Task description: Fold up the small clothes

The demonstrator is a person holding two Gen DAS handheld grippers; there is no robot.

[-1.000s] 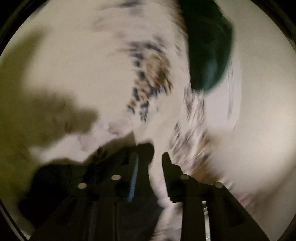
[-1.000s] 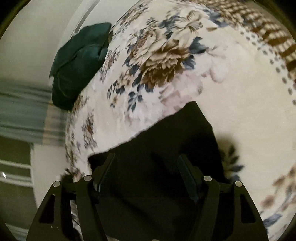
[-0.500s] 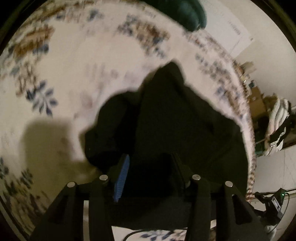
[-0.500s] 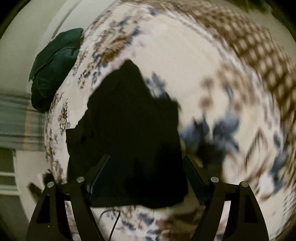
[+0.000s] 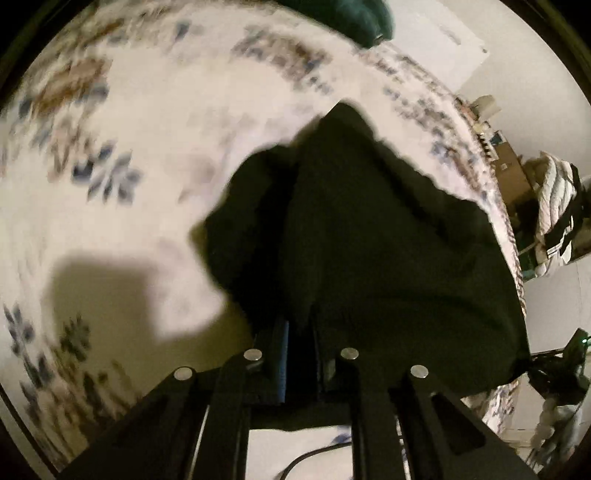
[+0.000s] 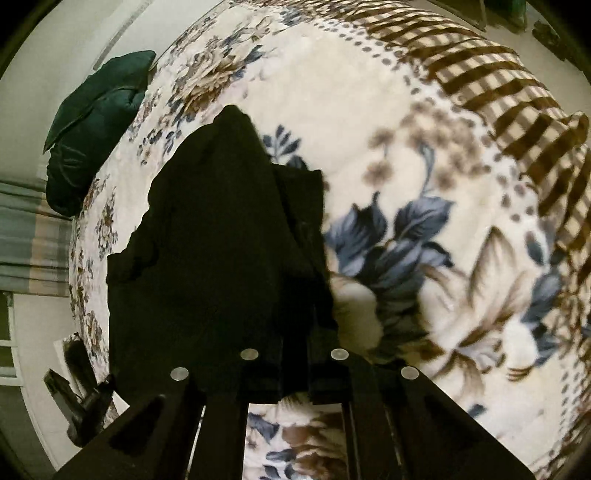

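A small black garment (image 5: 369, 236) lies crumpled on a cream floral blanket (image 5: 147, 147). In the left wrist view my left gripper (image 5: 299, 332) is shut on the garment's near edge, with dark cloth pinched between its fingers. In the right wrist view the same black garment (image 6: 214, 251) spreads up and to the left, and my right gripper (image 6: 295, 332) is shut on its near right edge. The cloth hides both sets of fingertips. Both grippers point steeply down at the bed.
A dark green pillow (image 6: 92, 140) lies at the bed's far corner, also the pillow (image 5: 347, 14) at the top of the left view. A brown checked border (image 6: 498, 92) edges the blanket (image 6: 424, 184). Beyond the bed's right edge are clutter and striped cloth (image 5: 554, 214).
Both grippers have come down onto the black garment's near edge and shut on it; half a second ago their jaws stood open around the cloth.
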